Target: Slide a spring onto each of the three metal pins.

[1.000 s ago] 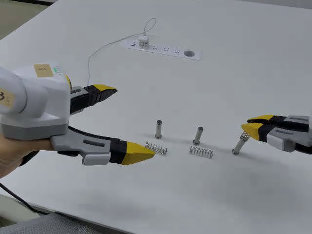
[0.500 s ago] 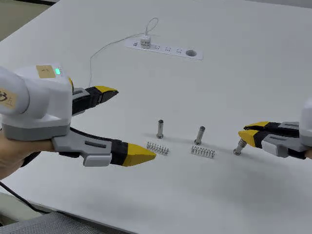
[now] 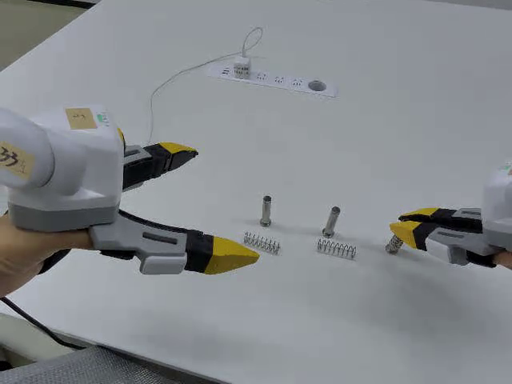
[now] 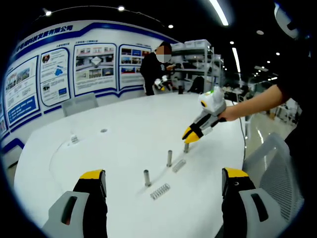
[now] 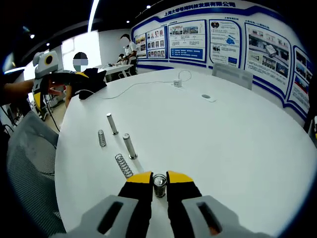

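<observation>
The right gripper [image 5: 159, 179] is pinching a spring [image 5: 159, 185] between its nearly closed jaws. That spring is sitting over the third pin [image 3: 392, 247], which is standing on the white table [image 3: 384, 144] right at the jaw tips. Two bare pins are standing upright just beyond those tips, toward the left gripper: the nearer pin [image 3: 330, 222] and the farther pin [image 3: 266, 210]. A loose spring is lying flat beside each one, the nearer spring [image 3: 336, 249] and the farther spring [image 3: 262, 243]. The left gripper [image 3: 206, 203] is hovering above the table with its jaws spread wide, holding nothing. The farther spring is lying just off its lower jaw tip.
</observation>
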